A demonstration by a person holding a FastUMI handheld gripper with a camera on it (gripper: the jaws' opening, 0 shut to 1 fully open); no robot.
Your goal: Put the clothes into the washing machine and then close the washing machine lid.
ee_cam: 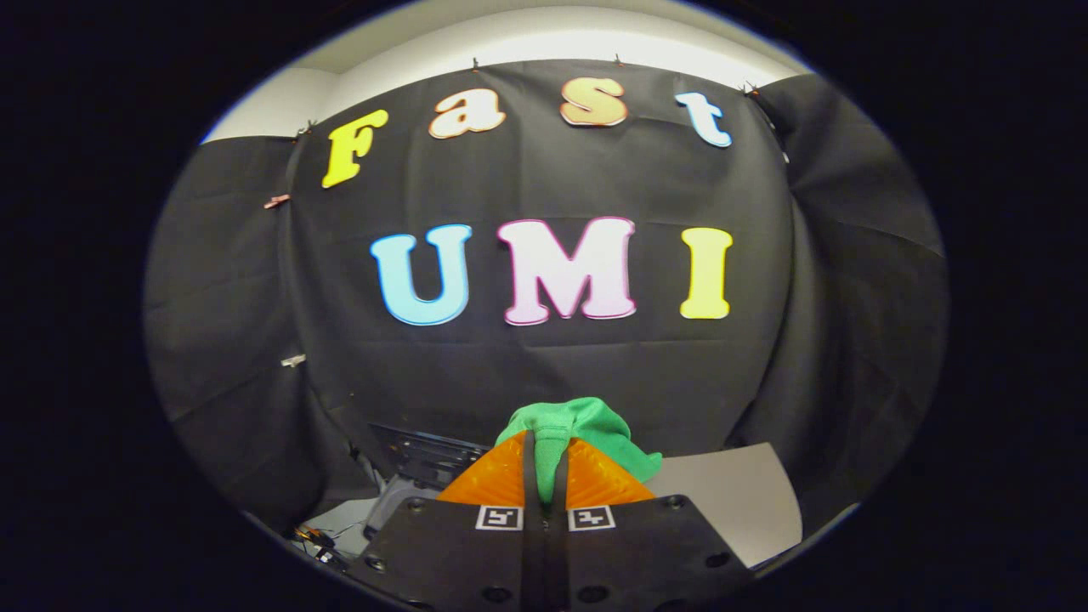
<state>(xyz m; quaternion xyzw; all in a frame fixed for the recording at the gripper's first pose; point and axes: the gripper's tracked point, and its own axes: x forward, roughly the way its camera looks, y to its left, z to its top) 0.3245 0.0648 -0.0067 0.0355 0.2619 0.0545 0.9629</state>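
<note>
1. The green cloth (586, 429) is a soft, fleecy-looking garment, bright green and bunched into a rounded lump with folds and a flap drooping off to the right
2. A narrow strip of it runs down into the thin gap between the two fingers, while the bulk of it bulges above and just beyond the fingertips
3. The gripper (545, 463) is clenched on the green cloth: both fingers stand nearly together with the fabric pinched between them
4. The cloth hangs in the air in front of the black cloth wall (544, 365), lifted clear of the surfaces below
5. The gripper points roughly level toward the wall, held high, with its fingers side by side and upright in the view
6. Below and to the left of the fingers sits a dark appliance part (425, 459) with a grey body, too cut off to tell what it is
7. Below and to the right lies a pale flat surface (731, 501), well under the cloth
</note>
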